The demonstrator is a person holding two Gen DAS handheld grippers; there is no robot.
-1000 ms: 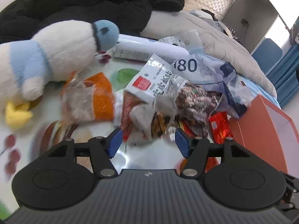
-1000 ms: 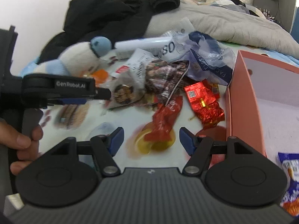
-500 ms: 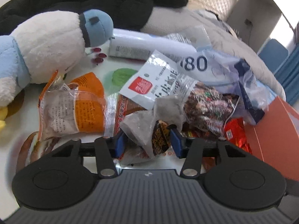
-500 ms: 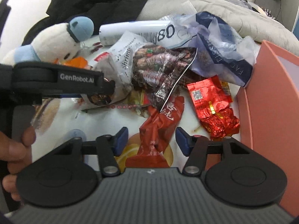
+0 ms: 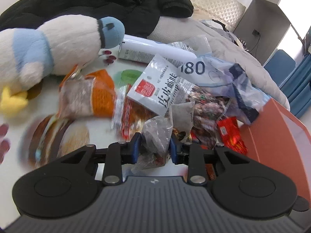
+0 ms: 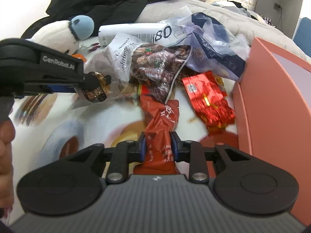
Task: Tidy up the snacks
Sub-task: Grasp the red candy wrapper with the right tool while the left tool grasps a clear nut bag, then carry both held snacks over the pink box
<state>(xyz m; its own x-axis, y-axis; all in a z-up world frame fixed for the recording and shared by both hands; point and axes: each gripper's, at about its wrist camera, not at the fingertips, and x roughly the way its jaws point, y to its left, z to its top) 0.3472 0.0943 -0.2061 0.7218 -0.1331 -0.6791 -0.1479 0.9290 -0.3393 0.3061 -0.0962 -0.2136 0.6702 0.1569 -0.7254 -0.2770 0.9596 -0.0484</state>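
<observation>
A pile of snack packets lies on a printed white surface. My left gripper (image 5: 154, 148) is closing its jaws on a crumpled clear packet (image 5: 157, 134) with dark snacks inside; the blue pads touch both its sides. The right wrist view shows that same clear packet (image 6: 95, 93) at the left gripper's fingertip. My right gripper (image 6: 157, 147) is closing on the near end of a dark red packet (image 6: 161, 120), which fills the gap between its pads. A salmon-coloured box (image 6: 272, 97) stands open on the right.
A shiny red foil packet (image 6: 208, 101), a white shrimp snack bag (image 5: 155, 89) and an orange packet (image 5: 87, 97) lie in the pile. A plush toy (image 5: 48, 48), a white tube (image 5: 151, 52) and a black jacket (image 5: 97, 0) sit behind. A person's hand (image 6: 5, 145) is at the left edge.
Both grippers came down and in toward the pile. Their jaws narrowed from wide open, the left onto the clear packet and the right onto the dark red packet.
</observation>
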